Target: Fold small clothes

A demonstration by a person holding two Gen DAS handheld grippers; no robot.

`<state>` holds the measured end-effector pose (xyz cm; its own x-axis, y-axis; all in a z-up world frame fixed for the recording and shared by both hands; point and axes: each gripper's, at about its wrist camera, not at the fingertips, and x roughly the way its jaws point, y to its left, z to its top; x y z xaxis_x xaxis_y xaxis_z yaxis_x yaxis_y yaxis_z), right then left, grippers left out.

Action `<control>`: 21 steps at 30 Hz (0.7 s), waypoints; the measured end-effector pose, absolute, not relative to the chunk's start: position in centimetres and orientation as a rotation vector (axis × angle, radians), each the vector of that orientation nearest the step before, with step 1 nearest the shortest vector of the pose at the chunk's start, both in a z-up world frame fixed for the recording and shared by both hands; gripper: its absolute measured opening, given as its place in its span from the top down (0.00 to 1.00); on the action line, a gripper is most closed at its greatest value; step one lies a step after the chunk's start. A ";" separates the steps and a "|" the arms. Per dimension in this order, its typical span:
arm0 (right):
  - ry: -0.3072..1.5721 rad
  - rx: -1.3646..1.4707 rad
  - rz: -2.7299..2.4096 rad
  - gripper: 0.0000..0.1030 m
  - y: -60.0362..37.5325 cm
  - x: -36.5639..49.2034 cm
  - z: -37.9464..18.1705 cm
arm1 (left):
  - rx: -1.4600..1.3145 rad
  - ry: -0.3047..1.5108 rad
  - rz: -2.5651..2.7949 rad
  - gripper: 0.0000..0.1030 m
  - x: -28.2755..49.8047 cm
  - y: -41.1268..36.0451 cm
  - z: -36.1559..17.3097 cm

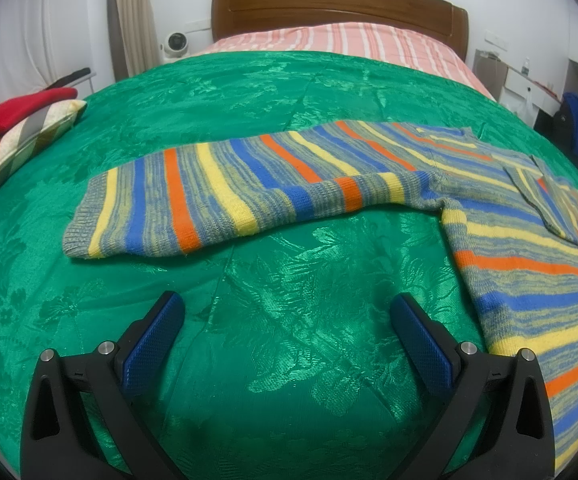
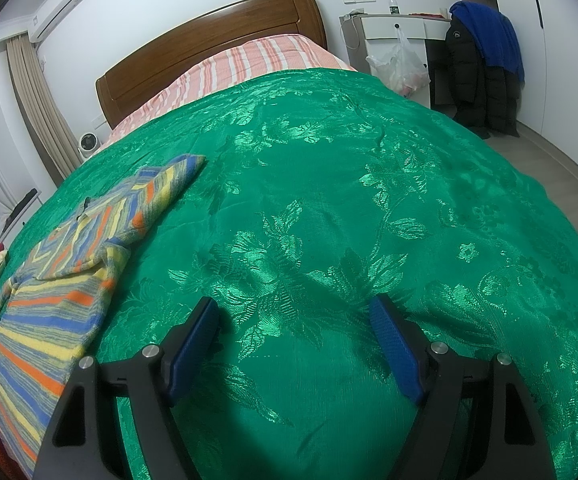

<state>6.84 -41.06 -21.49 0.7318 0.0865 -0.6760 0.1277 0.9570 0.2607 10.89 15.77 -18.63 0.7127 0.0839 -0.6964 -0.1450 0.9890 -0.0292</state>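
Green bedspread, striped sweater beyond spread left gripper, left of spread right gripper

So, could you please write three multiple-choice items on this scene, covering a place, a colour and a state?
1. Where does the striped knitted sweater lie?
A. on the green satin bedspread
B. on the floor
C. on the desk

2. What colour is the garment on the striped pillow?
A. white
B. red
C. black

3. How are the left gripper and right gripper?
A. both shut
B. one holding cloth
C. both open, empty

Answers: 1 A, it is spread over the cover; 2 B, the red garment rests on top; 3 C, only bedspread shows between the fingers.
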 end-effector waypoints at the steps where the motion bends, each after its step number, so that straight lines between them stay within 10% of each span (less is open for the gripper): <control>1: 0.752 0.301 -0.022 0.24 -41.1 6.8 -21.5 | -0.084 0.767 0.127 0.00 10.9 15.8 -18.6; 21: 0.750 0.302 -0.021 0.24 -41.0 6.8 -21.5 | -0.189 0.891 0.080 0.00 10.8 16.4 -17.9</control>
